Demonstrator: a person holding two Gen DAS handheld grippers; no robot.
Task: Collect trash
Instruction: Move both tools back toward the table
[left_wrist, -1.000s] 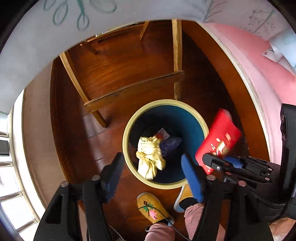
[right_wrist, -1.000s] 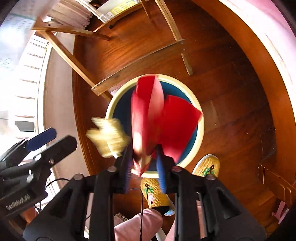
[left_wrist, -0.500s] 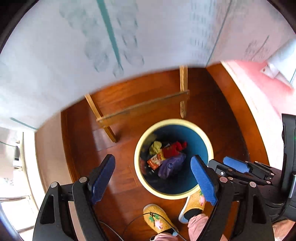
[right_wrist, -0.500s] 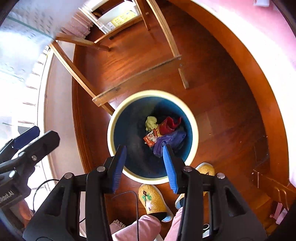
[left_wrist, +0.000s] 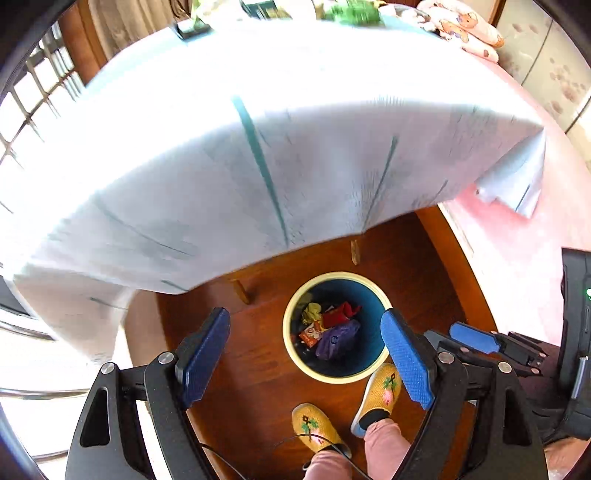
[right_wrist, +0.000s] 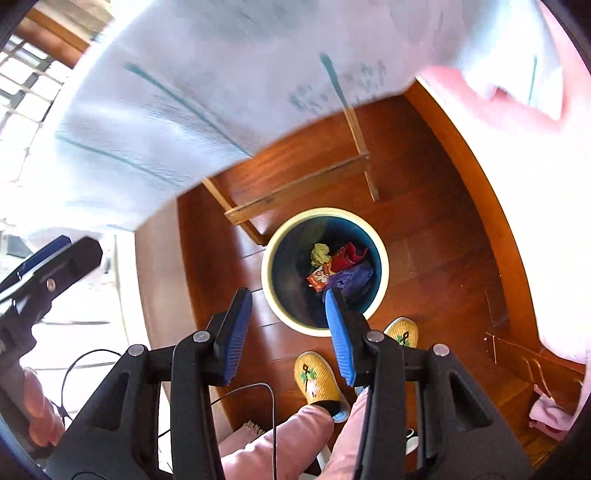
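A round bin with a cream rim (left_wrist: 334, 376) (right_wrist: 271, 299) and blue inside stands on the wooden floor. Inside lie a red wrapper (left_wrist: 338, 314) (right_wrist: 347, 258), a yellow crumpled piece (left_wrist: 311, 311) (right_wrist: 320, 253), a purple bag (left_wrist: 338, 339) (right_wrist: 354, 277) and a small orange packet (left_wrist: 309, 334) (right_wrist: 319, 277). My left gripper (left_wrist: 306, 358) is open and empty, high above the bin's near side. My right gripper (right_wrist: 288, 328) is open and empty, above the bin's near-left rim. The right gripper's blue fingers (left_wrist: 474, 338) show in the left wrist view.
A white tablecloth with teal lines (left_wrist: 258, 147) (right_wrist: 184, 92) hangs over the table in front. Wooden table legs and a crossbar (right_wrist: 295, 192) stand behind the bin. The person's yellow slippers (left_wrist: 317, 424) (right_wrist: 317, 376) are beside the bin. Pink bedding (left_wrist: 517, 240) lies to the right.
The right gripper let go of the red wrapper, and it and the yellow piece now lie in the bin. Both grippers have risen, bringing the tablecloth into view.
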